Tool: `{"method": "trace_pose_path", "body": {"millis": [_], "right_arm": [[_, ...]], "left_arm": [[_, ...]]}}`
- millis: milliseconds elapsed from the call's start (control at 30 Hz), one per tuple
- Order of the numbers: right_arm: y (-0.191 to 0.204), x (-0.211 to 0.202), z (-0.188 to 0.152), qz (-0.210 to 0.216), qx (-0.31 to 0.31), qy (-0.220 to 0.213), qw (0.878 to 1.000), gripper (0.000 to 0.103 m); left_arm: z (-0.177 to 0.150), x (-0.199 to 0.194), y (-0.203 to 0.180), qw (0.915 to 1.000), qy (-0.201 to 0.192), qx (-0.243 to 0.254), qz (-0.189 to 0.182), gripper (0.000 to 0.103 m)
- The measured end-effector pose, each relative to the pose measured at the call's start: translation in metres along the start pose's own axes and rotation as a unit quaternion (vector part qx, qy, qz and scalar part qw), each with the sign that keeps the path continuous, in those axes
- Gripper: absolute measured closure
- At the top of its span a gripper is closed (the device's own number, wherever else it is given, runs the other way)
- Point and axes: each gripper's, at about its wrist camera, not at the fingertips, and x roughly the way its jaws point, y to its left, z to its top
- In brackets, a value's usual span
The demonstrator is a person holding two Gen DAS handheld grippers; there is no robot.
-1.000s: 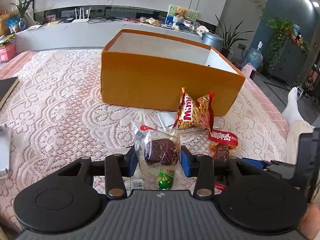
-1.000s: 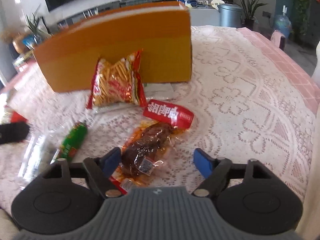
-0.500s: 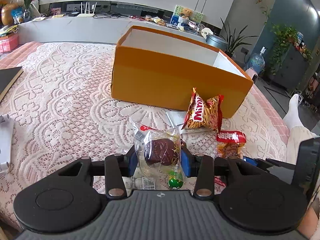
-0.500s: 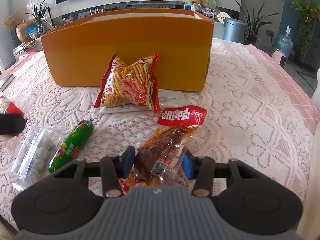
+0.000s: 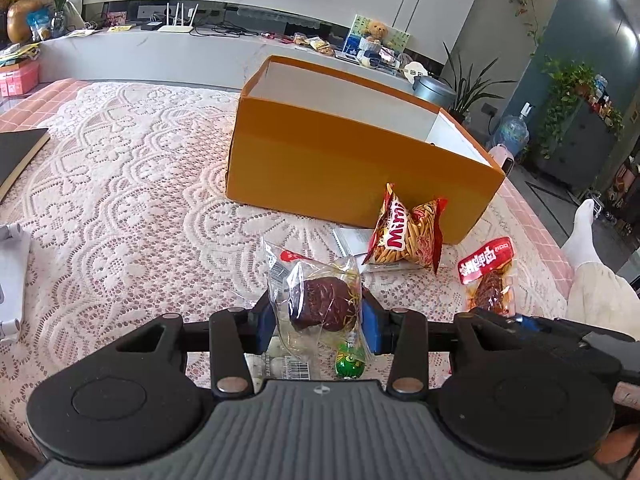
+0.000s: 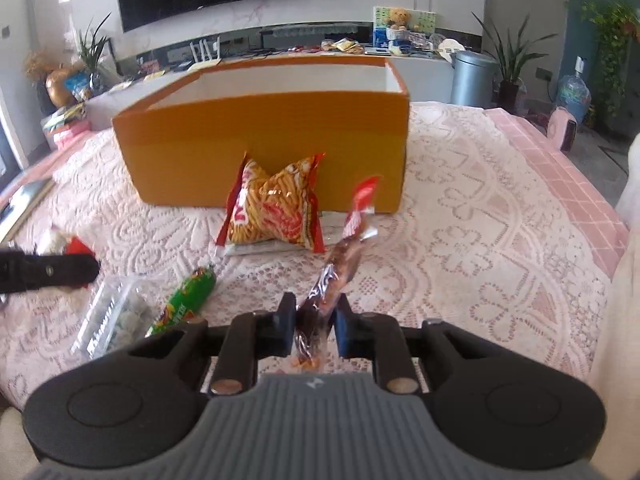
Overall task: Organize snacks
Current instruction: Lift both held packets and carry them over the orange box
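Note:
An open orange box (image 5: 360, 168) (image 6: 264, 140) stands on the lace cloth. My left gripper (image 5: 319, 320) is shut on a clear packet with a dark brown cake (image 5: 320, 304), held above the cloth. My right gripper (image 6: 316, 326) has its jaws closing; the pads press on a red meat snack packet (image 6: 340, 264) (image 5: 490, 280), which is lifted and turned on edge. A red and yellow Mimi chips bag (image 5: 408, 240) (image 6: 276, 212) leans against the box front. A green sausage stick (image 6: 188, 300) and a clear packet of pale sweets (image 6: 108, 316) lie to the left.
A white stand (image 5: 12, 280) and a dark flat book (image 5: 20, 152) sit at the table's left. A person's leg in a white sock (image 5: 584, 240) is at the right edge. Flat white paper (image 5: 352, 240) lies under the chips bag.
My right gripper's jaws came together on the meat snack packet and lifted it off the cloth, so it now stands on edge. The left gripper kept its hold on the cake packet.

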Motion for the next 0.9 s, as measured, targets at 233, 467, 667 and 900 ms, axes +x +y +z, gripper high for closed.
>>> {"method": "trace_pose_path", "body": {"millis": [233,467,667,900], "right_arm": [[-0.003,-0.015,0.012,0.013,0.014,-0.022,1.000,0.088],[0.003,-0.036,0.037,0.029,-0.003,-0.063,0.998,0.088],[0.009,-0.046,0.069,0.040,-0.020,-0.098,0.994,0.088],[0.011,-0.047,0.120,0.057,-0.026,-0.127,0.990,0.088]], "left_arm": [[0.005,-0.006,-0.002,1.0000,-0.008,0.000,0.003,0.055],[0.027,-0.019,-0.004,0.9996,-0.029,0.004,0.006,0.055],[0.055,-0.027,-0.013,0.9983,-0.050,0.027,0.009,0.055],[0.105,-0.027,-0.020,0.9963,-0.070,0.049,0.005,0.055]]}}
